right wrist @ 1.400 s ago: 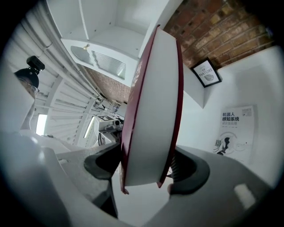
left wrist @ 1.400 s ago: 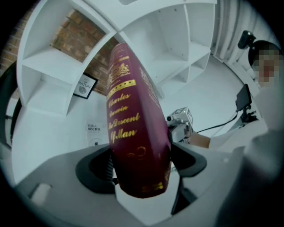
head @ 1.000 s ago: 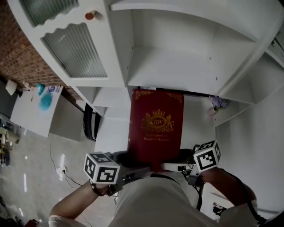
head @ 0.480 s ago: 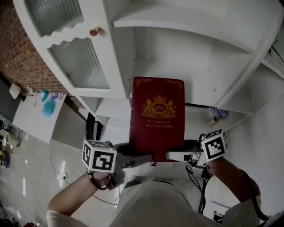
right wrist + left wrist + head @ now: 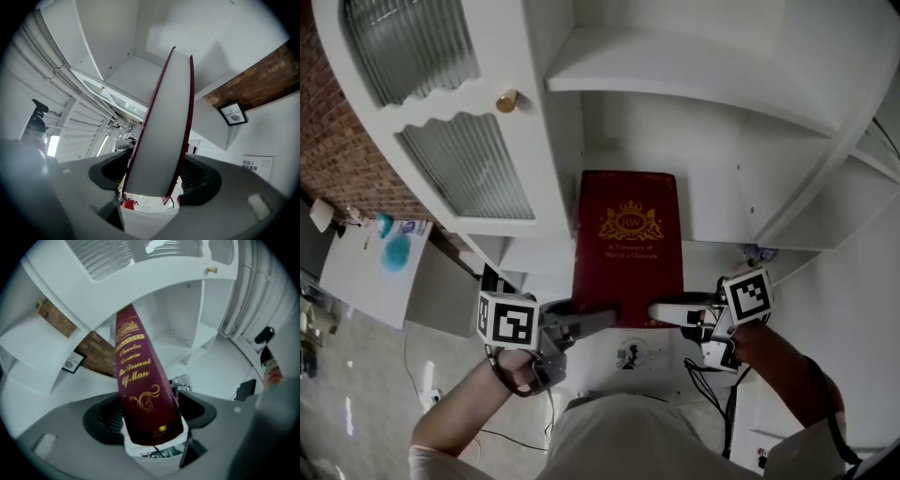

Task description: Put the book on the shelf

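A dark red book [image 5: 628, 248] with gold lettering is held in the air in front of the white shelf unit [image 5: 675, 70]. Its top edge reaches into the open compartment [image 5: 717, 178]. My left gripper [image 5: 598, 317] is shut on the book's near left corner, on the spine [image 5: 140, 385]. Its jaws have just been closing slightly, with the spine between them. My right gripper [image 5: 664, 311] is shut on the near right corner. In the right gripper view the page edge [image 5: 164, 126] stands between the pads. The grippers' own views show the left gripper [image 5: 150, 416] and the right gripper [image 5: 154, 176] gripping the book's lower end.
A cabinet door with ribbed glass [image 5: 469, 169] and a brass knob [image 5: 507, 99] stands open-faced left of the compartment. A brick wall [image 5: 337, 141] lies further left. Small purple flowers [image 5: 757, 251] sit on a lower shelf at the right. A slanted side panel [image 5: 825, 150] bounds the compartment.
Both grippers have lifted the book up and forward. Its top edge has moved from the lower ledge up into the open compartment.
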Tool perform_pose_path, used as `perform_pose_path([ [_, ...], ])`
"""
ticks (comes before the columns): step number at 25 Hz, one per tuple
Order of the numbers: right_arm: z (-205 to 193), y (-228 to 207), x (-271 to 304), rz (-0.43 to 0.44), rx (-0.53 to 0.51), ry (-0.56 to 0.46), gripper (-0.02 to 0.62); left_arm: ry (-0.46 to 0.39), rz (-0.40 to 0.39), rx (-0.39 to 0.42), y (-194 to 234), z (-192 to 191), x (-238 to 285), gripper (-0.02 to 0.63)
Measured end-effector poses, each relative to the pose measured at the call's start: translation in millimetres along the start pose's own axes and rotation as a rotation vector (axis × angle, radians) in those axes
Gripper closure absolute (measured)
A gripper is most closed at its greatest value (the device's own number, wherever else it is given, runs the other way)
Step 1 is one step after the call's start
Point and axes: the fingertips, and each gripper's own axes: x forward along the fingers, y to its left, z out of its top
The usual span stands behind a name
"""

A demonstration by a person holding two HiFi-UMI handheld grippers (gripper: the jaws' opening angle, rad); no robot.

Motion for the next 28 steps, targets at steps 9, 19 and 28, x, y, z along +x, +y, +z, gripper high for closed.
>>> perform_pose_path([
  [9,26,-18,8,0.006,0.108,-0.057,0.259,-0.103,-0.028,-0.115,16,29,-2,0.241],
  [19,40,-25,16,0.000,0.032,-0.089,0.236,-0.198,-0.039,-0.195,33,47,-4,0.261],
  [28,60,-11,-33,-0.179,-0.361,-0.238,0.176,-0.225,-0.060,-0.193,32,53,-4,0.261],
])
